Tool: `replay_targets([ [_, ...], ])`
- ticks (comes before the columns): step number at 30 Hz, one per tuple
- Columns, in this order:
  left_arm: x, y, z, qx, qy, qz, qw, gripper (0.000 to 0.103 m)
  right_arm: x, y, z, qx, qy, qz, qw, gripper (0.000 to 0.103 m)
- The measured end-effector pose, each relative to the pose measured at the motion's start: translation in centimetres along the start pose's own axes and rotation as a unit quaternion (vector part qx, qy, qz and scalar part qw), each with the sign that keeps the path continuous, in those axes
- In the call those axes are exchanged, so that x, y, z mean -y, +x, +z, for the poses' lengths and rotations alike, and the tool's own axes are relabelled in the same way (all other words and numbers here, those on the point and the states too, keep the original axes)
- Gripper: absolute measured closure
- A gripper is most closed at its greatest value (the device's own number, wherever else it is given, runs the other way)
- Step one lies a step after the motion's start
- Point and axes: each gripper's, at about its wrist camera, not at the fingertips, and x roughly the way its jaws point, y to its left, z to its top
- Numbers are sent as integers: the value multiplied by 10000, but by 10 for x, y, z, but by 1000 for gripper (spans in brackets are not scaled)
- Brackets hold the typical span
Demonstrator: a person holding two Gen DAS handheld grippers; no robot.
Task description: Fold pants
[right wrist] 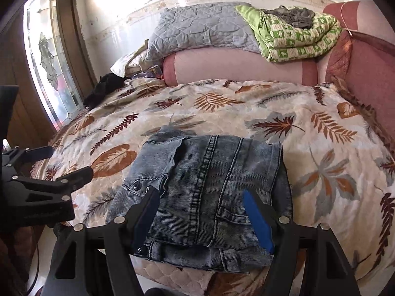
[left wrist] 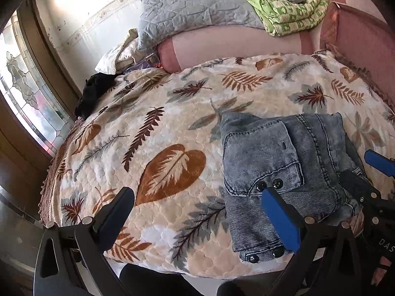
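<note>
On the near edge of the bed's cream leaf-print quilt point(right wrist: 284, 113) sits my folded, faded blue denim pants bundle point(right wrist: 205, 185), snaps facing me. My right tool point(right wrist: 201, 218) hangs over it, jaws spread wide, nothing clamped. My left tool point(left wrist: 197, 212) is open too, one blue pad point(left wrist: 281, 218) above the bundle's left edge, the other over bare quilt.

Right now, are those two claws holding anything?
No. Both the left gripper and right gripper stand open over the folded jeans, gripping nothing.
</note>
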Motion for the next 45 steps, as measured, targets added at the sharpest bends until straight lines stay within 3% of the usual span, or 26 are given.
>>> replay_targets([
  [12,7,12,-2,-156,82,48,9998,0,-1,8,-2,-68,-59,-75,9999,29],
  [37,26,1,2,-73,402,136,9991,0,22,1,-3,-31,219,-140,9997,29],
  [45,24,8,-3,-177,390,159,9990,0,21,12,-9,-318,218,-10,9993,29],
])
